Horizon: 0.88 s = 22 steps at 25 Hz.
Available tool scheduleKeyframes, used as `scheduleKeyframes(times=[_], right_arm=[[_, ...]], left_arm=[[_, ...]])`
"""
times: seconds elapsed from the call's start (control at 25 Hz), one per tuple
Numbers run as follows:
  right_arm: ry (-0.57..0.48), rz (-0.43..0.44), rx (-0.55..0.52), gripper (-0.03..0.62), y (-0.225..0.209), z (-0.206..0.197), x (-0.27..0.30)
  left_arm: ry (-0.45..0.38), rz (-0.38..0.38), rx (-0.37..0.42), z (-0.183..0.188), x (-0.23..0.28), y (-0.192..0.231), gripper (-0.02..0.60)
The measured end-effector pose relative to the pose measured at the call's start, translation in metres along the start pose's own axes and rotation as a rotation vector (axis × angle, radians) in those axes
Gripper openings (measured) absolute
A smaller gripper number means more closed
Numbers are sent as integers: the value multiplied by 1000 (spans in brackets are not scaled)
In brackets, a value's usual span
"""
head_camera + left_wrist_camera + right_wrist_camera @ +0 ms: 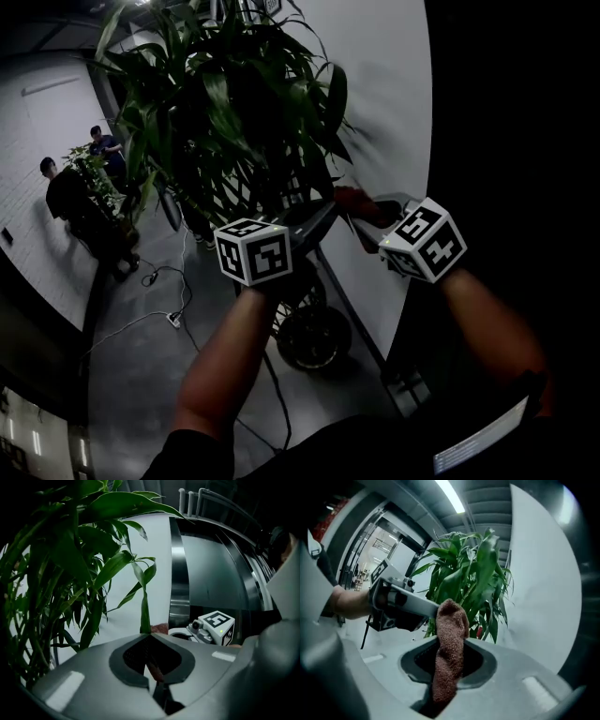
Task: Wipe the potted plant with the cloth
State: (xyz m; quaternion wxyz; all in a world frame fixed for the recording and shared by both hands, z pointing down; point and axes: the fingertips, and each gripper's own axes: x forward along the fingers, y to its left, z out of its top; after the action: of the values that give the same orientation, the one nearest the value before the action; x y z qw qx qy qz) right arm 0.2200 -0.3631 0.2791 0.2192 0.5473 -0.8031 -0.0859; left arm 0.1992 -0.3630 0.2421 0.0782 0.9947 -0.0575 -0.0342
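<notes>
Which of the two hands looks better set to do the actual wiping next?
Probably right: the right gripper is clamped on the brown knitted cloth, near the leafy green potted plant. The left gripper is shut on a long green leaf, steadying it.

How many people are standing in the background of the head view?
2. Both stand at the far left by a smaller plant: a person in dark clothes nearer, a second person behind. The large potted plant may hide others.

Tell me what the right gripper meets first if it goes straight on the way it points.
Likely the left gripper, whose tip sits just past the right gripper's cloth; plant leaves beyond. Depth unclear.
</notes>
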Motion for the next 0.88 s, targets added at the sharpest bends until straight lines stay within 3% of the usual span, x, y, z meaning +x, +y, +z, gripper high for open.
scheduleKeyframes(times=[0.32, 0.44, 0.56, 0.72, 0.88], right_arm=[[81, 13, 25, 63, 12, -45, 5], [41, -28, 50, 63, 1, -34, -3], [-62, -106, 20, 63, -14, 6, -23], [-196, -211, -241, 63, -21, 92, -41], [-194, -296, -546, 63, -12, 161, -33]], left_arm=[[6, -14, 11, 2, 2, -3, 17], [4, -7, 7, 1, 0, 0, 18], [5, 12, -2, -4, -3, 6, 17], [-3, 23, -5, -5, -1, 7, 18], [0, 30, 7, -4, 2, 0, 18]])
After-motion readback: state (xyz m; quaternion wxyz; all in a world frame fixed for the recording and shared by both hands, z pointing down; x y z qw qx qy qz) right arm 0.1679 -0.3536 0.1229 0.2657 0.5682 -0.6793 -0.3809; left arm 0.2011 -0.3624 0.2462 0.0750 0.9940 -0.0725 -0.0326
